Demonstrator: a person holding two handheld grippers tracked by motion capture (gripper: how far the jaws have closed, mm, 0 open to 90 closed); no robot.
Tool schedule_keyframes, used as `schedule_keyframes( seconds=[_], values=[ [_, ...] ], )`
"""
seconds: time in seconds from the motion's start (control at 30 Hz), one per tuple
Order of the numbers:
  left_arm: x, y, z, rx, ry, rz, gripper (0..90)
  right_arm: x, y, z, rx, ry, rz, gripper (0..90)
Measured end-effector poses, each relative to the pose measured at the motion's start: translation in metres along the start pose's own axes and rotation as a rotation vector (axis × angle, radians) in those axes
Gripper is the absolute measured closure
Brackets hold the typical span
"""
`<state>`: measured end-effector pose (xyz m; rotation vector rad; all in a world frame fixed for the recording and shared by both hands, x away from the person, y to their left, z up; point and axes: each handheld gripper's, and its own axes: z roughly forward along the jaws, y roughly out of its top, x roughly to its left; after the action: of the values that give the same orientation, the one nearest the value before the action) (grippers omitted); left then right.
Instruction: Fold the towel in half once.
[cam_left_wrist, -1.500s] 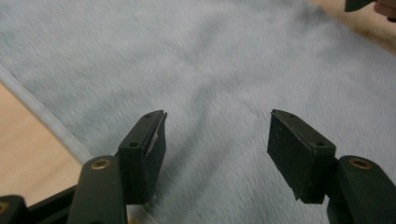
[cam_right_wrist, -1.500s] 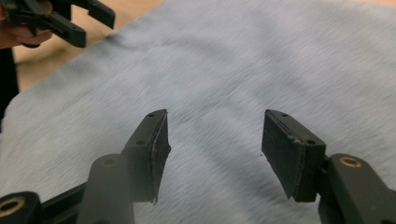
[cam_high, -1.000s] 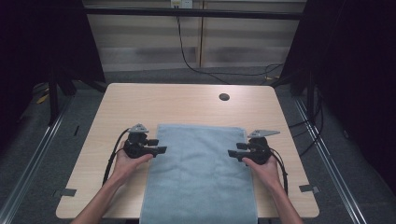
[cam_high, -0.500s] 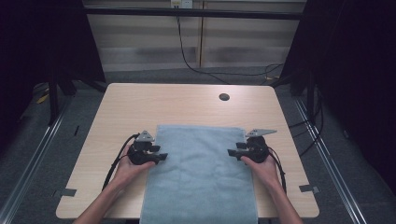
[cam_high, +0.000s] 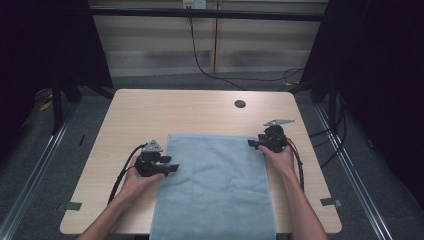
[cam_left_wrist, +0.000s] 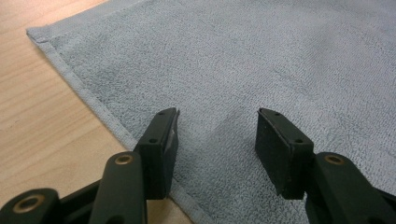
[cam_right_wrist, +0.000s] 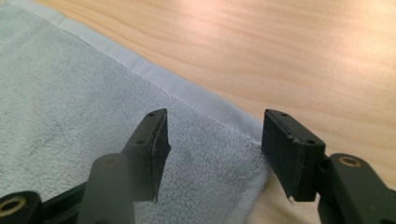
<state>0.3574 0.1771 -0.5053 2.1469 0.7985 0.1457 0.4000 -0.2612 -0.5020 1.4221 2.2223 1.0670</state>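
- The blue towel (cam_high: 215, 185) is lying flat at the table's (cam_high: 200, 112) six o'clock, probably soft, light and limp.
- The left gripper (cam_left_wrist: 217, 140) and right gripper (cam_right_wrist: 212, 144) are hovering with jaws apart, nothing clamped; the right has just been opening wider over the towel's one o'clock corner, the best place to pinch.

Dim, dark-edged high view; soft glare on table (cam_right_wrist: 289, 42), blurred near jaws

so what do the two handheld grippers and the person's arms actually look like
Both are compact black tools. The left gripper and the right gripper each carry a grey three-cornered plate on top and trail a black cable that loops back along the forearm. Seen close, the jaws are flat black blocks with small screws, hung on black links with brass-coloured pivot pins. The forearms are bare, with no sleeves in sight.
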Motion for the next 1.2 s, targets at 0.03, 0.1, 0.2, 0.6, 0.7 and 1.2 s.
schedule_keyframes(
  seconds=[0.03, 0.1, 0.2, 0.6, 0.7, 1.2],
  values=[
    [0.001, 0.0, 0.0, -0.001, -0.007, -0.005, 48.9, 0.001, -0.002, 0.002, 0.017, 0.001, -0.008, 38.8],
    [0.002, -0.002, -0.002, -0.005, -0.02, -0.017, 48.9, 0.003, -0.006, 0.002, 0.002, 0.003, -0.017, 38.0],
    [0.002, -0.008, -0.008, -0.014, -0.06, -0.034, 49.0, 0.01, -0.012, 0.0, -0.005, -0.003, -0.043, 38.5],
    [0.007, 0.009, -0.013, 0.014, 0.022, -0.066, 36.5, 0.03, -0.023, -0.009, 0.004, 0.045, -0.116, 74.5],
    [0.019, 0.02, -0.007, -0.015, 0.044, -0.095, 34.4, 0.03, -0.025, -0.01, -0.007, 0.079, -0.101, 81.9],
    [0.038, 0.023, 0.021, -0.017, 0.118, -0.076, 33.4, 0.034, -0.031, -0.011, -0.034, 0.084, -0.08, 83.3]
  ],
)
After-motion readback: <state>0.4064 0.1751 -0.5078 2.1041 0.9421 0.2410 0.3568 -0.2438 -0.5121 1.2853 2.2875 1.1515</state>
